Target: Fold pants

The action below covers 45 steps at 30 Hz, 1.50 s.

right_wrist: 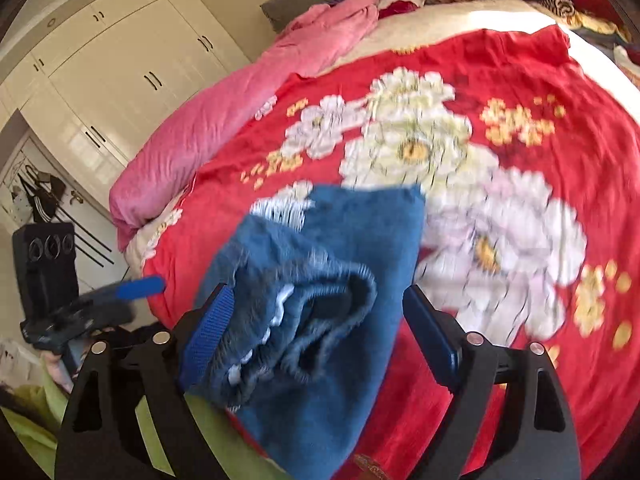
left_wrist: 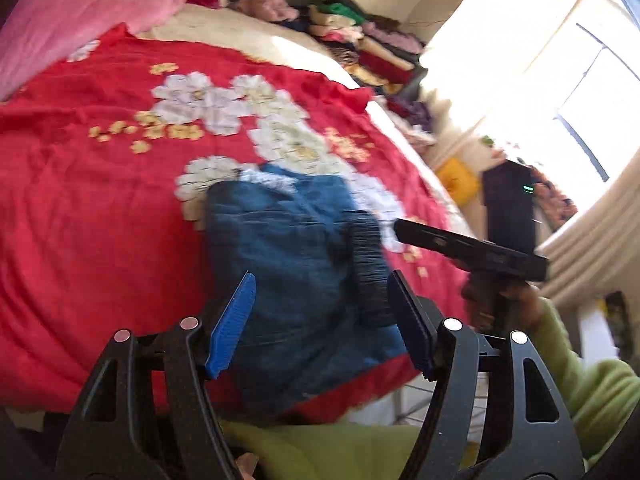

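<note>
Blue pants (left_wrist: 288,264) lie folded into a thick bundle on the red flowered bedspread (left_wrist: 100,200), their dark elastic waistband (left_wrist: 368,272) on the right side. My left gripper (left_wrist: 322,276) hovers over the bundle, open, with no cloth pinched between its blue pads. In the right wrist view the pants (right_wrist: 340,240) fill the middle, with the waistband (right_wrist: 340,292) bunched between the wide-open jaws of my right gripper (right_wrist: 318,292). The cloth brushes its left pad (right_wrist: 212,328), and the right pad stands apart from it. The right gripper's black body (left_wrist: 472,248) shows at the right of the left wrist view.
A pink blanket (right_wrist: 224,120) lies along the bed's far edge. Stacked folded clothes (left_wrist: 372,48) line the far side by a bright window (left_wrist: 560,60). White wardrobe doors (right_wrist: 120,68) stand at the left. A green sleeve (left_wrist: 592,384) shows at the lower right.
</note>
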### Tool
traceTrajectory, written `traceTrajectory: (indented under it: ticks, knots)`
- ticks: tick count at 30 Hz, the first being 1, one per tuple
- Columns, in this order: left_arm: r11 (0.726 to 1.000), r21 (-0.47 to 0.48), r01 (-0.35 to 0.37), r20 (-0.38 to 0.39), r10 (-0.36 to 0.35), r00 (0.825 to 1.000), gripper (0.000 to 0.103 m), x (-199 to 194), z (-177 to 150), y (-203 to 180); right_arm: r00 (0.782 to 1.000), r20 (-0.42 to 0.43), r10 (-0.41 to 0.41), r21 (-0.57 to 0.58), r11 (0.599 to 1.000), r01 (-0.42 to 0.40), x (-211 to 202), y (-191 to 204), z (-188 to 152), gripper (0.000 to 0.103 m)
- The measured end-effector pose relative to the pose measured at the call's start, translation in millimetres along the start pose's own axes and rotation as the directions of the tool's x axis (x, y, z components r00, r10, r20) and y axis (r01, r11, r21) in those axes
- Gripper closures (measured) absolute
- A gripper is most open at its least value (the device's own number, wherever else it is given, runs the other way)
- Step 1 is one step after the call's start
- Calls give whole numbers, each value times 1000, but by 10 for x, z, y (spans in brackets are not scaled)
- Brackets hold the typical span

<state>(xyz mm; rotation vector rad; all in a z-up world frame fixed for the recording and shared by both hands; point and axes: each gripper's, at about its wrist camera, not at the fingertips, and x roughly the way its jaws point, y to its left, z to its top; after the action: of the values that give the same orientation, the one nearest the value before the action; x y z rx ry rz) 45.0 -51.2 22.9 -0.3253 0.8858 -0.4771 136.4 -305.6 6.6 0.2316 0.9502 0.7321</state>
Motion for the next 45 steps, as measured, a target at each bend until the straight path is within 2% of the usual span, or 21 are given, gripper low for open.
traceTrajectory:
  ticks: [2,4,5,6,8,10,11,12,13,15,17,19,22,24,27,33,37,38,39,41,45]
  knots:
    - [998,21,-61,-34,62,998,43,153,-24,-19,1000,-21,-6,7,1000,6,102,22,-28,9]
    - [997,50,-55,-87,59,994,43,325,-85,-85,999,-41,-12,6,1000,13,207,66,-29,11]
    - [997,61,-50,-105,56,993,43,350,-137,-88,998,-59,-9,-6,1000,9,288,121,-20,40]
    - [995,82,-50,-134,61,989,43,448,-191,-144,998,-64,-2,-23,1000,0,331,173,-4,56]
    - [991,108,-78,-171,96,981,43,603,-277,-159,999,-34,23,-58,998,-25,297,249,29,64]
    - [991,107,-80,-184,99,978,42,628,-353,-116,999,-29,-27,-80,996,25,282,229,25,65]
    - [992,107,-69,-181,88,980,41,602,-366,-109,995,-36,-88,-98,992,84,311,197,9,65]
    - [993,105,-53,-181,71,981,41,581,-361,-109,987,-46,-152,-118,982,145,334,163,-38,62]
    - [995,99,-30,-181,47,982,41,543,-356,-109,983,-50,-176,-120,978,169,335,135,-81,58]
    - [994,108,-25,-179,44,983,36,482,-367,-121,984,-34,-173,-108,980,168,258,111,-132,50]
    - [993,114,-38,-161,56,985,32,388,-367,-108,985,19,-172,-137,975,173,83,174,-190,47]
    - [992,110,-66,-112,78,991,26,228,-288,-67,985,61,-163,-182,968,171,-95,283,-270,41]
    - [988,90,-122,-42,126,991,23,63,-112,52,987,90,-130,-257,955,149,-286,504,-421,40]
    - [985,62,-164,-33,166,986,24,44,25,182,990,96,-102,-333,934,129,-370,690,-548,40]
    - [982,51,-181,-66,184,981,64,165,179,265,993,36,-113,-469,875,117,-285,998,-735,40]
    - [981,122,-154,-144,171,975,68,574,329,124,990,-19,-143,-697,712,89,55,1418,-949,47]
    - [974,148,-173,-188,200,962,68,840,346,97,976,13,-218,-787,600,144,360,1489,-991,47]
    - [972,150,-182,-196,210,958,68,893,347,113,974,16,-227,-796,586,150,438,1472,-995,54]
    - [970,153,-188,-204,217,955,68,945,354,126,977,-5,-213,-799,589,124,485,1451,-992,74]
    - [969,152,-194,-210,224,952,68,989,348,141,985,-73,-154,-788,614,38,468,1419,-995,93]
    - [971,149,-185,-208,213,955,68,988,340,167,984,-102,-148,-813,583,3,320,1416,-1124,95]
